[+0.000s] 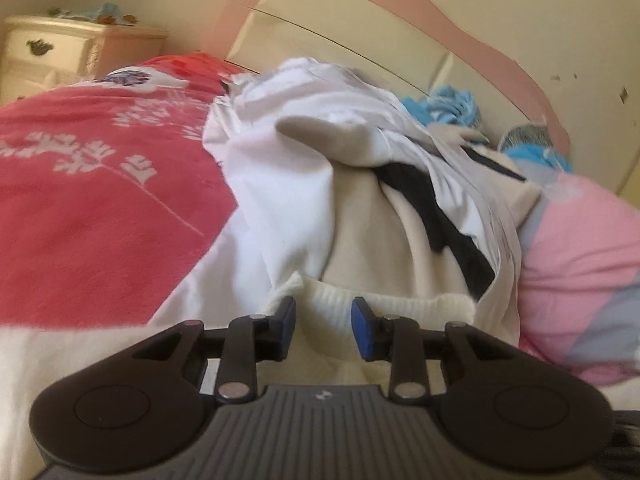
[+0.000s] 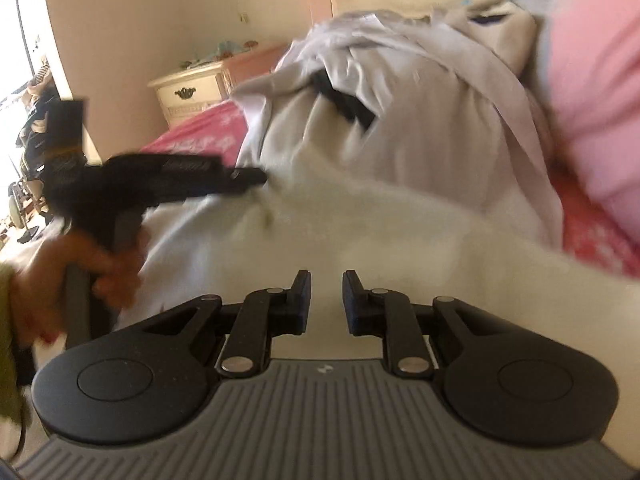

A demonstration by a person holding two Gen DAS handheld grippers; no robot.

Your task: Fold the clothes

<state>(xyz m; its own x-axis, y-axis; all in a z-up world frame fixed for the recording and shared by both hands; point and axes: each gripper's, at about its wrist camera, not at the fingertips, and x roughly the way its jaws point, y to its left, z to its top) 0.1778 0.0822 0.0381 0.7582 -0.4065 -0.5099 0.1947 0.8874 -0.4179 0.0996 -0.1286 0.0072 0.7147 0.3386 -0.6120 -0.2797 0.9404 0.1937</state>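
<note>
Red floral bedspread [image 1: 92, 208] under clothes pile [image 1: 304, 168], cream nightstand [image 1: 60, 46] behind (drawer shut); left gripper [image 1: 323, 330] parted around cream knit cuff [image 1: 332, 300], right gripper [image 2: 327, 300] parted, empty.

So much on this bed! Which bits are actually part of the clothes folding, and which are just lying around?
Part of the job:
cream knit garment
heap of white clothes
left gripper
right gripper

Just lying about:
red floral blanket
pink pillow
bedside cabinet
blue cloth

In the right wrist view we see the hand [image 2: 72, 276] and left gripper [image 2: 256, 178] smeared by blur, its fingers lost against the clothes [image 2: 400, 168]. The pink pillow [image 2: 592, 80] is cut by the frame edge.
</note>
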